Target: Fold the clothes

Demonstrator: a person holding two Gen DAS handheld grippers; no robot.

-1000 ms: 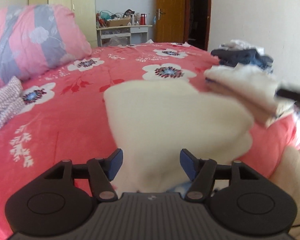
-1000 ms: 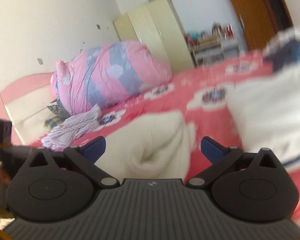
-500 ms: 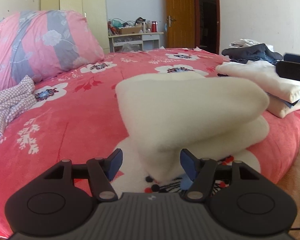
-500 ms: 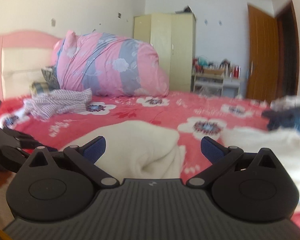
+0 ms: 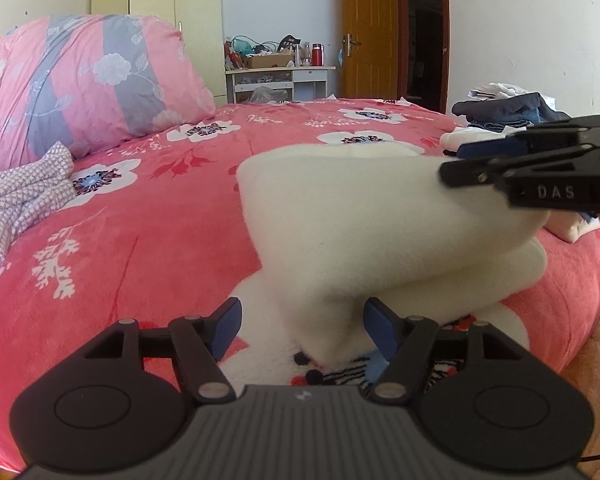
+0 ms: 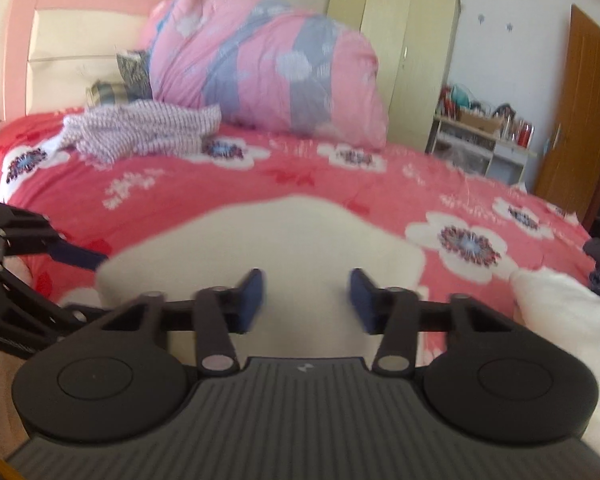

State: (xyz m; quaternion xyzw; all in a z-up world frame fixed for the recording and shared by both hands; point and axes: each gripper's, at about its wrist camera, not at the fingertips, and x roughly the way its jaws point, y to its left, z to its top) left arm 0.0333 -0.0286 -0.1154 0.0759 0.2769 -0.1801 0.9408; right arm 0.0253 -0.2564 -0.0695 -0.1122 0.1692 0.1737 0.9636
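The cream fleece garment (image 5: 380,216) lies folded in thick layers at the near edge of the bed (image 5: 148,232), likely so both claws can reach its ends. The left claw (image 5: 302,326) stands wide around its near corner, gripping nothing. The right claw (image 6: 307,294) hovers over the far end, half open and empty. Beyond: a checked garment (image 6: 140,128), a pink quilt (image 6: 268,68), a folded pile (image 5: 508,110), a wardrobe (image 5: 160,12) and a wooden door (image 5: 370,28)

- At my twelve o'clock, a brown wooden door (image 5: 370,32).
- At eleven, a pale yellow wardrobe (image 5: 156,12) against white walls.
- Beneath me, a red floral bedspread (image 5: 140,220).
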